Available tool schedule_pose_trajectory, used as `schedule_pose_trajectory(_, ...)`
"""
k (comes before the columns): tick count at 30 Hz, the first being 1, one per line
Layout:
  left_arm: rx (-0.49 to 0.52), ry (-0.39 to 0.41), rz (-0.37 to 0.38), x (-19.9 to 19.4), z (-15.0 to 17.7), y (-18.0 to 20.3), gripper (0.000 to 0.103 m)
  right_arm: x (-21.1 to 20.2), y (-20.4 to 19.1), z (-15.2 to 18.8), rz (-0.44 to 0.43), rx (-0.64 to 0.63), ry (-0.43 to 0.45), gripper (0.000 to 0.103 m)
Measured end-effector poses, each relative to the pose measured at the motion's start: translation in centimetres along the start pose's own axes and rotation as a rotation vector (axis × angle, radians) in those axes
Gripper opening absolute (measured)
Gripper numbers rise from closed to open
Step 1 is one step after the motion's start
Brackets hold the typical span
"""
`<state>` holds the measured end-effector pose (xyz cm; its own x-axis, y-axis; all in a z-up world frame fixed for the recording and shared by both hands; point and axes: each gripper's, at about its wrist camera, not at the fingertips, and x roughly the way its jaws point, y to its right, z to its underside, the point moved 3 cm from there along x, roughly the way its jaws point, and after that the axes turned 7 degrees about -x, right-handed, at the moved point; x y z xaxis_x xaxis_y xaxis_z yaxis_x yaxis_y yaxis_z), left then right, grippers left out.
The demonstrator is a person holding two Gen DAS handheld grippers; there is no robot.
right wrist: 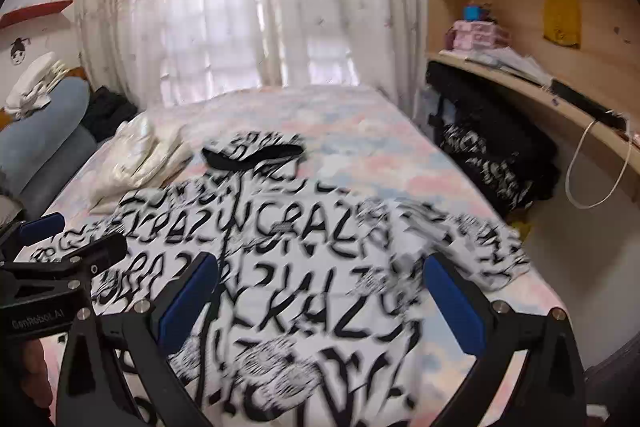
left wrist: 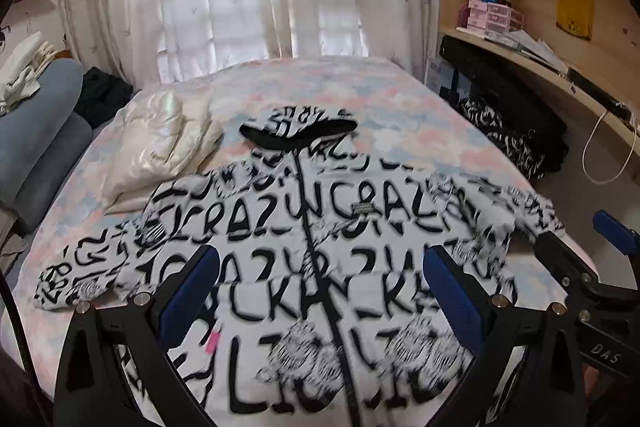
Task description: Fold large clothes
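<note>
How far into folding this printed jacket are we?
Done: the black-and-white jacket lies spread front-up on the bed, zipped, sleeves out. In hand: nothing; the left gripper and right gripper are both open above it. Left: every fold, sleeves and body. The cream garment beside it looks already folded.

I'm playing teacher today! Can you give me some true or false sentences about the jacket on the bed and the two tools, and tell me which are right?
1. The black-and-white jacket lies spread flat on the bed. True.
2. The left tool is clamped on a sleeve. False: it is open, holding nothing.
3. A cream puffy garment lies on the bed beside the jacket. True.
4. The right tool is shut. False: it is open above the jacket.
5. The jacket's zipper is undone. False: it looks closed.
</note>
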<state>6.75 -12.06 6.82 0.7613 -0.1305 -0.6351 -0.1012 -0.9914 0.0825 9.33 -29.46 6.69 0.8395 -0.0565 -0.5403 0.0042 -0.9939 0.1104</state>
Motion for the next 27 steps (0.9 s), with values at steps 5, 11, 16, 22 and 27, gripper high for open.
schedule_pose_trajectory(5,0.048,0.067,-0.007,1.7,-2.5,4.0,0.101,0.8,4.6,-1.4,0.036,0.057,0.019,0.103)
schedule_pose_trajectory(11,0.118,0.084,0.041,5.3,-4.4,9.3,0.101,3.8,13.4,-2.1,0.096,0.217,-0.016,0.103)
schedule_pose_trajectory(16,0.136,0.026,0.125,9.8,-5.1,13.4,0.101,7.7,21.7,-0.7,0.143,0.42,-0.102,0.102)
schedule_pose_trajectory(22,0.166,-0.082,0.145,16.9,-4.3,17.2,0.101,13.5,29.3,3.4,0.158,0.628,-0.252,0.1)
schedule_pose_trajectory(27,0.128,-0.147,0.171,21.7,-2.7,18.4,0.101,18.1,33.2,9.9,0.09,0.834,-0.386,0.092)
